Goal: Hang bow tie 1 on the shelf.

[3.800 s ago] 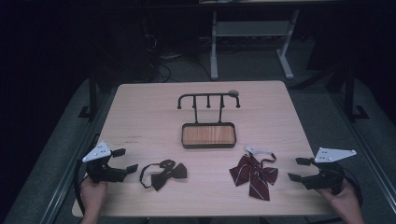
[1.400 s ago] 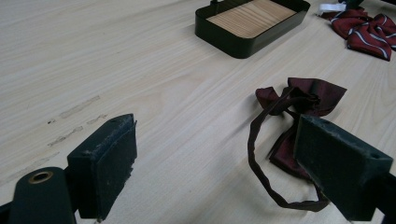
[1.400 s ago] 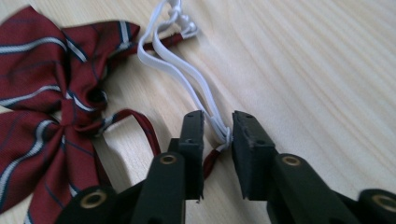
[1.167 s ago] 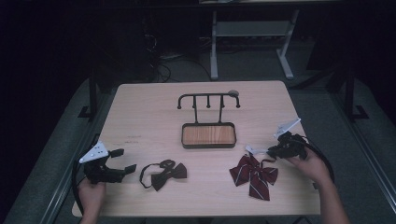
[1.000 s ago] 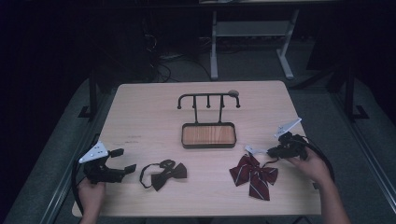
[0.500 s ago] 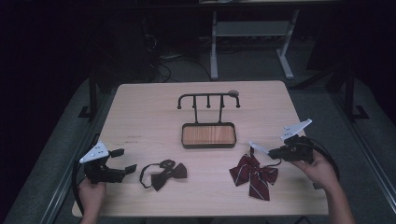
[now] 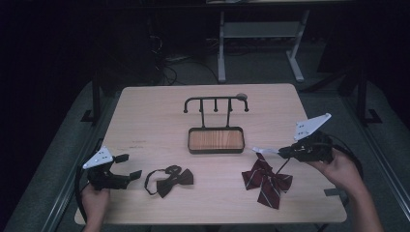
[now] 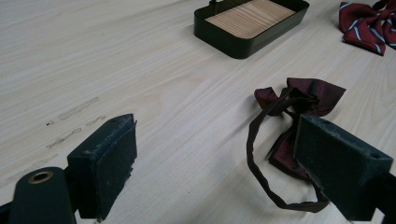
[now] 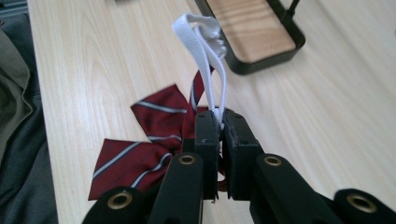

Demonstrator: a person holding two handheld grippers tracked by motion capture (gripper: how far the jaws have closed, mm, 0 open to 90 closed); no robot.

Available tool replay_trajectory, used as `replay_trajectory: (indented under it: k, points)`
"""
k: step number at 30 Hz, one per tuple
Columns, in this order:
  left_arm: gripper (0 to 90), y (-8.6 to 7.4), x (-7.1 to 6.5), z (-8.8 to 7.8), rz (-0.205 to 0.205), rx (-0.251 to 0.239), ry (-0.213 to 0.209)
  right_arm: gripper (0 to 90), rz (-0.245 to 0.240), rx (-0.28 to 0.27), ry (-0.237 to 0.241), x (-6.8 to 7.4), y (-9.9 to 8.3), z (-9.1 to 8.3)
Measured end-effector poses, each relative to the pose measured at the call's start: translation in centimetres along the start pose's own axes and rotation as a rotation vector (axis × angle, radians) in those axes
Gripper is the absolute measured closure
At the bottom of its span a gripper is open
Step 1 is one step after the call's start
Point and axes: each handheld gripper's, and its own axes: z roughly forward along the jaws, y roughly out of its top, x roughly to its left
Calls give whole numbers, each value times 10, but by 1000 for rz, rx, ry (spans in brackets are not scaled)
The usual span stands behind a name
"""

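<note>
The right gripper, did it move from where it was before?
Yes. The right gripper, shut on the striped bow tie's white strap, was at the table's right edge before. It has come inward toward the wooden tray and risen.

We lose the striped bow tie (image 9: 140,140) partly behind the right gripper (image 9: 219,122); in the left gripper view, its 3 o'clock edge is cropped.

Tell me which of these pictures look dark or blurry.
High view: dim, surroundings nearly black, only the table lit. Left gripper view: bright and fairly sharp, the near jaws soft. Right gripper view: the striped bow tie and white strap slightly blurred, the tray soft.
</note>
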Motion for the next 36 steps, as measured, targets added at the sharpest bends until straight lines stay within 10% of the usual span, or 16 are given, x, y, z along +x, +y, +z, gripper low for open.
replay_trajectory:
  k: [14,36]
  points:
    - [128,0,1,-1,4,-8,1,848,-87,-25,-12,0,53,-28]
    - [128,0,2,-2,3,-17,-3,848,-86,-31,-36,-25,109,-27]
